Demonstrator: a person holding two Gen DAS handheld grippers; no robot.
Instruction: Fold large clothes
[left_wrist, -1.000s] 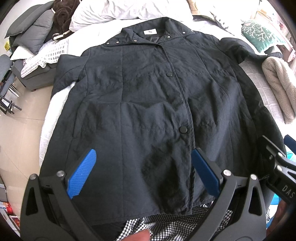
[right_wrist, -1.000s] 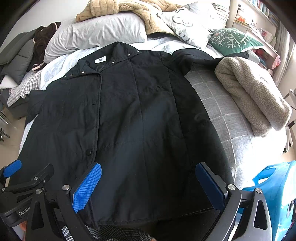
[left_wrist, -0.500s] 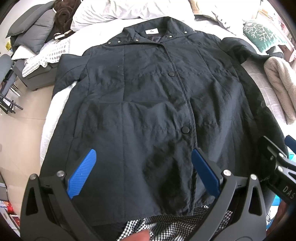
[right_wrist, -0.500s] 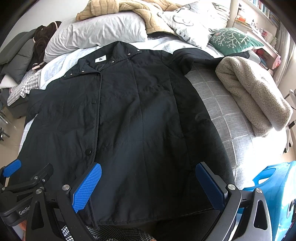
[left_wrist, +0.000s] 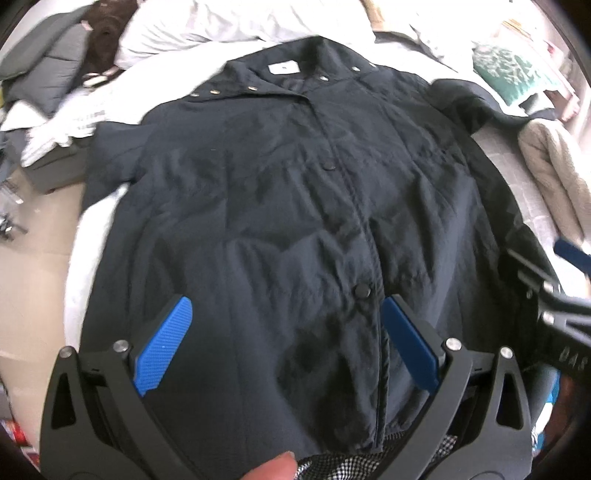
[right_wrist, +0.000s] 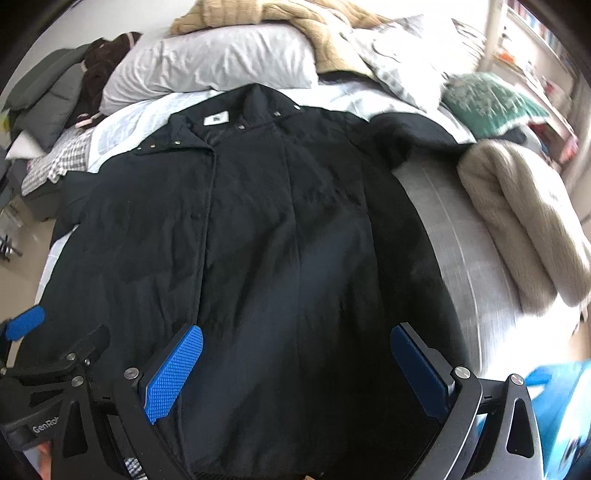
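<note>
A dark snap-front jacket (left_wrist: 280, 221) is spread front-up on the bed (right_wrist: 461, 251), unfolded. Both the left gripper (left_wrist: 284, 343) and right gripper (right_wrist: 295, 369) are held above its hem, jaws spread and empty. The hem corners should be pinched evenly, so the fold stays straight.

Coat (left_wrist: 280, 221) flat on bed (right_wrist: 461, 236), seemingly before pillows (right_wrist: 221, 70).

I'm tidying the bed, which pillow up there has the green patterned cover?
The green pillow at the bed's right corner, beyond the beige fleece blanket; the others are pale grey or white.
</note>
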